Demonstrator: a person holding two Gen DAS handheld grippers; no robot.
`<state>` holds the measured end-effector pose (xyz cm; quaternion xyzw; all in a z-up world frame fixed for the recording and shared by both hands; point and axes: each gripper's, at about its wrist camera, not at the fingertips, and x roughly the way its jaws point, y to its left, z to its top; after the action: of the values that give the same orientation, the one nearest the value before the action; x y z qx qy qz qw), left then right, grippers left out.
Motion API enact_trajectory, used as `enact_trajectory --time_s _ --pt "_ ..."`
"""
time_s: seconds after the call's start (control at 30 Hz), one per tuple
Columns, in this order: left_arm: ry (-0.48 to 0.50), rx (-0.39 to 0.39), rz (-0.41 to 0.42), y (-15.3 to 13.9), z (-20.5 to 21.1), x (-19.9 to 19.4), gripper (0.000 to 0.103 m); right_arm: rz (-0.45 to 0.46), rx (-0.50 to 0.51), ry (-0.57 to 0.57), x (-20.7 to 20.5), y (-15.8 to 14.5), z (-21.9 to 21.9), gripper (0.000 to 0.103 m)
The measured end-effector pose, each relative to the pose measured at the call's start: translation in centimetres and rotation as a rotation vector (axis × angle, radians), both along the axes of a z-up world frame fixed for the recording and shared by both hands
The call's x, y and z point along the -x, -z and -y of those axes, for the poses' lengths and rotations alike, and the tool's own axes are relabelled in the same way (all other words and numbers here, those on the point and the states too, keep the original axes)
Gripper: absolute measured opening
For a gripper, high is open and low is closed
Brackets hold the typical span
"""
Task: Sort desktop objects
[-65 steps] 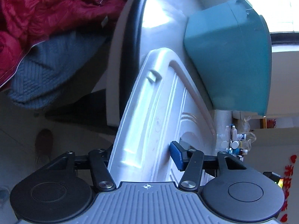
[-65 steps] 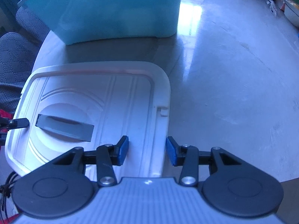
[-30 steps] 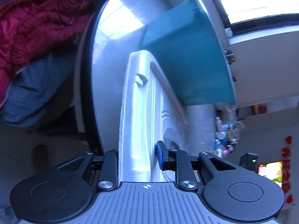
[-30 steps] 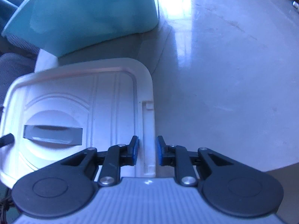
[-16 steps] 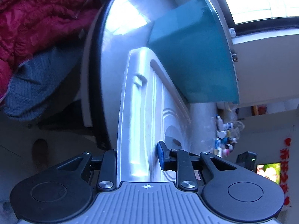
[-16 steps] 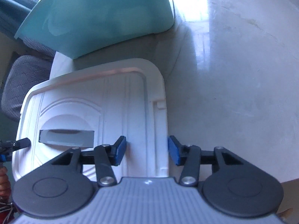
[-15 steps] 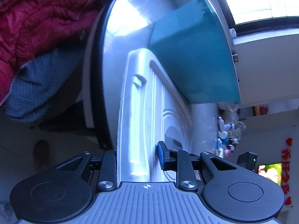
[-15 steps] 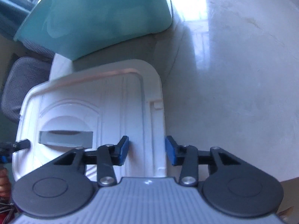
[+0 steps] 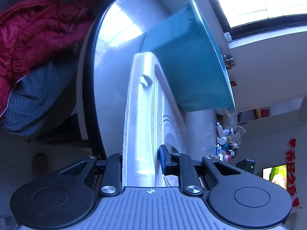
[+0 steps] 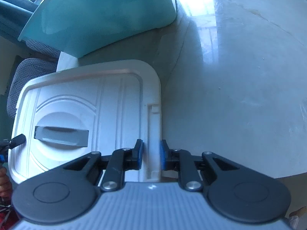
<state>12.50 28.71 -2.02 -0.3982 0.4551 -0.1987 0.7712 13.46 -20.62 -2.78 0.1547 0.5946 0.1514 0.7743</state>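
A white plastic box lid (image 10: 115, 99) with a grey recessed handle (image 10: 61, 136) sits over the round marble table (image 10: 239, 76). My right gripper (image 10: 150, 152) is shut on the lid's right rim. My left gripper (image 9: 141, 163) is shut on the lid's opposite edge, seen edge-on in the left wrist view (image 9: 142, 115); its fingertip shows at the lid's left side in the right wrist view (image 10: 18, 140). A teal storage box (image 10: 99, 13) stands just behind the lid, also in the left wrist view (image 9: 191, 67).
A red jacket (image 9: 32, 32) and a grey knitted cloth (image 9: 34, 99) lie on a seat beside the table. Small bottles (image 9: 224, 140) stand at the table's far side. A grey chair (image 10: 21, 80) is at the table's edge.
My right gripper opened around the lid's rim half a second ago and has now closed on it. The lid has risen at both ends and moved toward the teal box. My left gripper keeps its hold.
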Motion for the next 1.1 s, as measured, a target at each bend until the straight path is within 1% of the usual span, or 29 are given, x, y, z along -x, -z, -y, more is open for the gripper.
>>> enact_trajectory --time_s 0.13,0.2,0.3,0.33,0.37,0.4,0.5,0.6,0.67,0.77,0.8,0.87,0.93,1.0,1.1 --pt "0.000 0.004 0.010 -0.6 0.0 0.3 0.021 0.002 -0.009 0.006 0.3 -0.4 0.3 0.018" --pt "0.003 0.007 0.021 -1.1 0.1 0.4 0.018 0.005 -0.015 0.008 0.6 -0.8 0.5 0.018" --pt "0.007 0.010 0.027 -1.5 0.2 0.3 0.017 0.023 -0.013 0.003 0.9 -1.4 0.3 0.017" --pt "0.011 0.010 0.028 -1.6 0.3 0.3 0.017 0.027 -0.023 -0.004 0.9 -1.8 0.4 0.000" --pt "0.017 0.012 0.028 -1.6 0.5 0.2 0.016 0.026 -0.043 -0.013 0.9 -2.1 0.4 0.000" --pt "0.028 0.019 0.028 -1.5 0.7 0.1 0.017 0.023 -0.037 -0.024 0.8 -2.2 0.1 0.000" --pt "0.023 0.030 0.007 -0.8 1.0 0.1 0.017 0.011 0.039 -0.064 0.6 -1.9 -0.9 0.000" --pt "0.008 0.038 -0.020 0.0 1.0 0.1 0.017 0.025 0.064 -0.050 0.8 -1.9 -1.3 0.000" --pt "0.006 0.032 -0.020 0.1 1.0 0.3 0.017 0.046 0.086 -0.058 1.1 -2.6 -1.6 0.000" --pt "0.007 0.022 -0.011 -0.1 0.9 0.5 0.017 0.083 0.168 -0.109 1.6 -3.8 -2.4 0.004" --pt "0.006 0.018 -0.013 -0.1 0.9 0.5 0.017 0.092 0.171 -0.135 1.6 -4.0 -2.8 0.007" --pt "0.005 0.009 -0.017 -0.1 0.9 0.5 0.018 0.093 0.168 -0.167 1.4 -4.4 -3.2 0.010" --pt "0.004 0.001 -0.021 -0.1 0.9 0.4 0.019 0.079 0.181 -0.131 1.0 -4.3 -3.1 0.019" --pt "0.002 -0.007 -0.026 -0.1 0.8 0.4 0.020 0.035 0.186 -0.081 0.8 -3.5 -1.9 0.028" --pt "0.001 -0.019 -0.032 -0.1 0.8 0.3 0.024 -0.036 0.153 -0.036 1.2 -2.1 -0.1 0.029"
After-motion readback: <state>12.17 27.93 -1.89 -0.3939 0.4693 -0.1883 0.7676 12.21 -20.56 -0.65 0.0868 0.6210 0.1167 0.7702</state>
